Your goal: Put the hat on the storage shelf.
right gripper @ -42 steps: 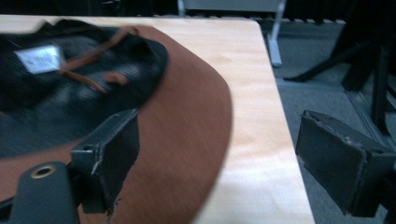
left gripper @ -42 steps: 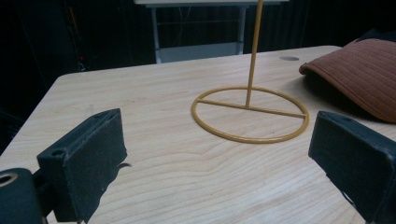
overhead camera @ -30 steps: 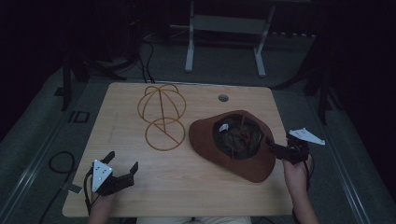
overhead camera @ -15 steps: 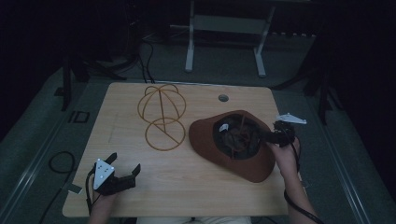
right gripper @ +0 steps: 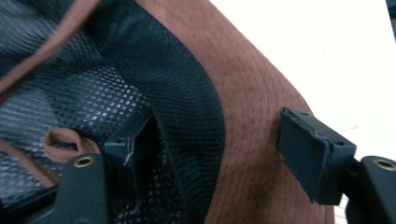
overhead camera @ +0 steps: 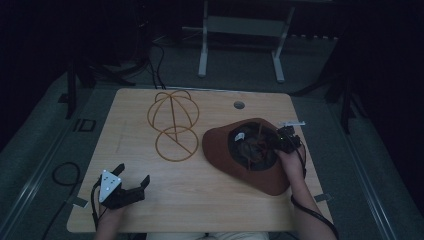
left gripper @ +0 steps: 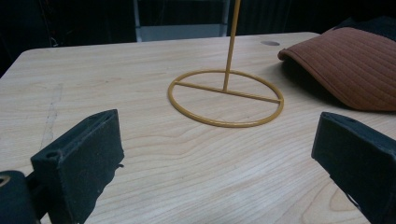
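Straddling the brim of the upturned brown hat (overhead camera: 252, 155) at centre right of the high view, the right gripper (right gripper: 219, 154) is seen parted, unclamped, while the left gripper (overhead camera: 131, 186), also parted, is held empty at lower left.

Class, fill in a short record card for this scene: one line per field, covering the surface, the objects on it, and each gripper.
Surface: wooden table
Hat: brown hat, upside down, dark mesh lining up
Stand: yellow wire hat stand, upright, left of the hat, apart from it
Left gripper: open, over bare table
Right gripper: open, one of its fingers inside the hat, one outside the brim
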### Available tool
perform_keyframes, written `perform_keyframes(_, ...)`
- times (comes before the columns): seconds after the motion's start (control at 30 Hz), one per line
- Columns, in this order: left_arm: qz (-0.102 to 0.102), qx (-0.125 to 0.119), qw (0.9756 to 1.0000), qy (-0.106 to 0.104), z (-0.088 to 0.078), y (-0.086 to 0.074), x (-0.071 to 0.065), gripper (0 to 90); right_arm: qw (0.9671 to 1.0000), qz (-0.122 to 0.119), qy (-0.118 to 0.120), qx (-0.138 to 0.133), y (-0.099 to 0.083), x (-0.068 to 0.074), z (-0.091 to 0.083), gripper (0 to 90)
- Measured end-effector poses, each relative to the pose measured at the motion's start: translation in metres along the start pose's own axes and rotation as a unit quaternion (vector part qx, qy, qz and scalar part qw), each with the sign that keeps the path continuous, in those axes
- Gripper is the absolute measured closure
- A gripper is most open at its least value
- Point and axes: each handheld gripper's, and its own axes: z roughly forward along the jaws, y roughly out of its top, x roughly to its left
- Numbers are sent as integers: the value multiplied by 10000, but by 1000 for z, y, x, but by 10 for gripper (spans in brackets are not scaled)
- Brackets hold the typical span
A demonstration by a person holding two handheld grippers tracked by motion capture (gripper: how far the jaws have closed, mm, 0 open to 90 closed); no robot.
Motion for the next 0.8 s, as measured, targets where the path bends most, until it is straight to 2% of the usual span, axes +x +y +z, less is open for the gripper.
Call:
perform_keyframes(0.03,2,9,10000,7,0,0,0,25,9999,-33,-127,-13,-1,2,1,335)
perform_keyframes(0.07,-1,-4,10000,8,0,0,0,25,9999,-33,-127,-13,-1,2,1,335)
perform_keyframes(0.1,-5,-12,10000,-1,0,0,0,25,9994,-93,-333,-40,-1,4,2,410)
perform_keyframes(0.13,-7,-56,10000,18,0,-1,0,24,9990,-139,-425,-34,-2,6,3,425)
perform_keyframes(0.23,-5,-122,9999,-29,-1,-1,0,25,9987,-189,-464,-48,-5,8,7,460)
perform_keyframes(0.27,-10,-136,9999,-56,-1,-1,-1,25,9973,-435,-595,-40,-9,12,12,493)
perform_keyframes(0.3,-1,-122,9999,-73,-1,-1,-1,25,9973,-435,-595,-40,-9,12,12,493)
perform_keyframes(0.37,3,-102,9999,-56,-1,-1,-1,25,9960,-516,-722,-53,-9,14,12,574)
perform_keyframes(0.4,-15,-82,10000,-53,0,-1,-1,25,9961,-508,-714,-71,-9,13,10,627)
perform_keyframes(0.43,-109,-127,9998,-98,-1,-1,-1,25,9959,-516,-720,-186,-7,10,6,746)
perform_keyframes(0.47,-109,-127,9998,-98,-1,-1,-1,25,9959,-516,-720,-186,-7,10,6,746)
perform_keyframes(0.57,-205,-232,9994,-169,-2,0,0,25,9962,-367,-657,-434,-2,7,-5,810)
perform_keyframes(0.6,-200,-244,9993,-180,-2,0,0,25,9962,-367,-657,-434,-2,7,-5,810)
perform_keyframes(0.63,-184,-244,9994,-189,-2,0,-1,25,9961,-327,-606,-558,0,5,-12,829)
perform_keyframes(0.73,-91,-159,9997,-171,-2,0,-2,25,9956,-260,-545,-711,4,3,-20,836)
perform_keyframes(0.77,-29,-45,9999,-102,-1,1,-3,26,9947,-236,-514,-858,9,2,-31,839)
perform_keyframes(0.8,-29,-45,9999,-102,-1,1,-3,36,9947,-236,-514,-858,9,2,-31,839)
